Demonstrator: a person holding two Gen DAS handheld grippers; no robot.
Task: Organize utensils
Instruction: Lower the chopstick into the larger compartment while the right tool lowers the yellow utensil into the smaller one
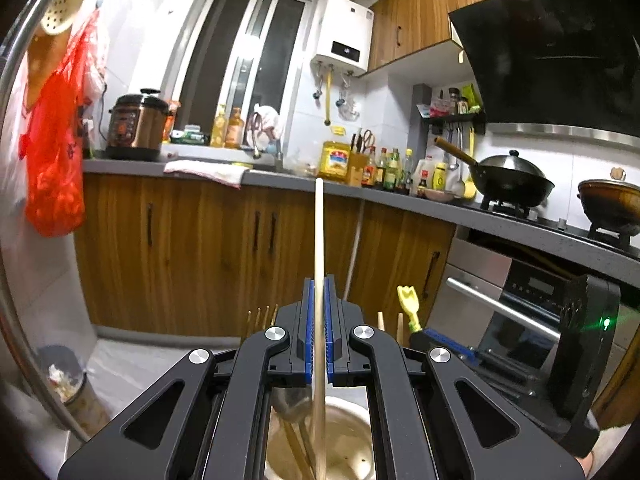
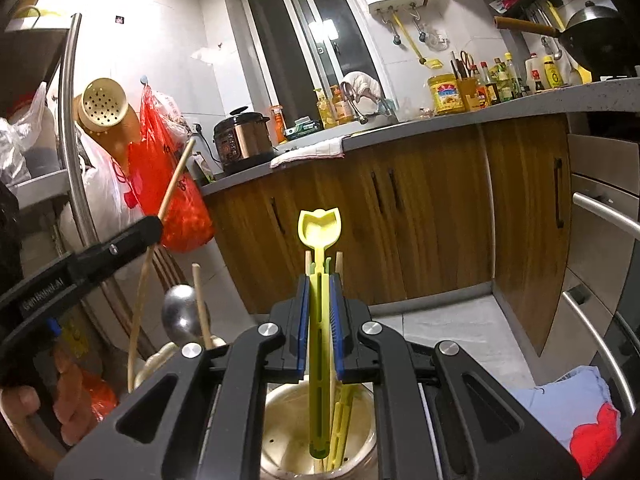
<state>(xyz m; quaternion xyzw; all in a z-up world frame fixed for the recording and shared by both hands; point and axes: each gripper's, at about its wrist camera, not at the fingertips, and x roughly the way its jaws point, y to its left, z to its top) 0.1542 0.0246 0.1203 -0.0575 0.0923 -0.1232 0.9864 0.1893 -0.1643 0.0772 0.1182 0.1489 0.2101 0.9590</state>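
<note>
Chopstick clamped in left tool (yellow spoon in right tool).

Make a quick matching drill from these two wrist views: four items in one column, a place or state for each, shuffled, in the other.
Items:
1. wooden chopstick
2. yellow spoon
3. black wok
4. red plastic bag

Places/states:
A. hanging on the wall
B. clamped in the right gripper
C. on the stove
D. clamped in the left gripper

Pairs: 1-D, 2-B, 3-C, 4-A
</note>
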